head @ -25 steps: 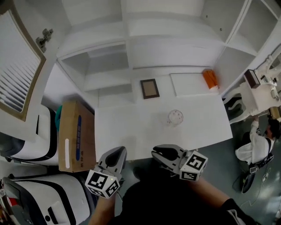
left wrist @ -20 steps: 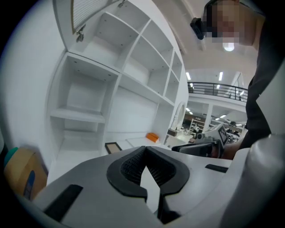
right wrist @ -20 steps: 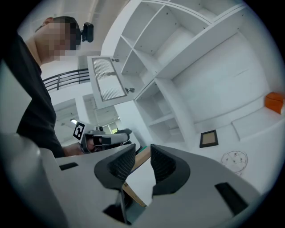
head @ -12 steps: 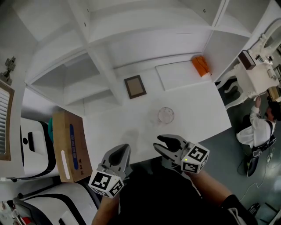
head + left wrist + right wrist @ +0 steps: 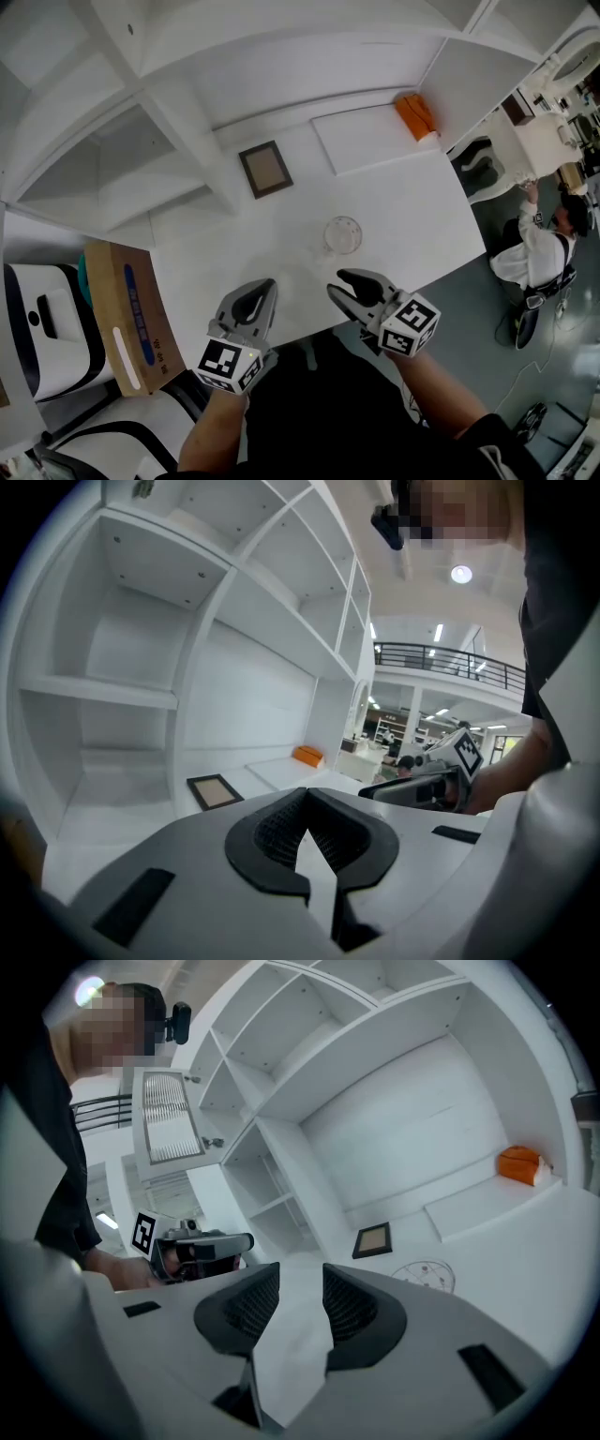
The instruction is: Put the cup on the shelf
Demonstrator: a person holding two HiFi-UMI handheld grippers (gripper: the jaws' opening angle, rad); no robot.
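Cup [image 5: 343,234] faint against white table [image 5: 417,220]

Legible text: none. Square black-and-white coded markers stood on the cubes of the left gripper [image 5: 256,294] and right gripper [image 5: 343,282]. The cardboard box [image 5: 117,314] bore a blue band, print unreadable.

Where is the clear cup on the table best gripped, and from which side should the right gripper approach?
Probably across its round side wall, below the rim. The cup seems to stand upright on the table, no handle showing, so any side works; the near side is simplest, since the right gripper is just short of it, jaws apart and empty.
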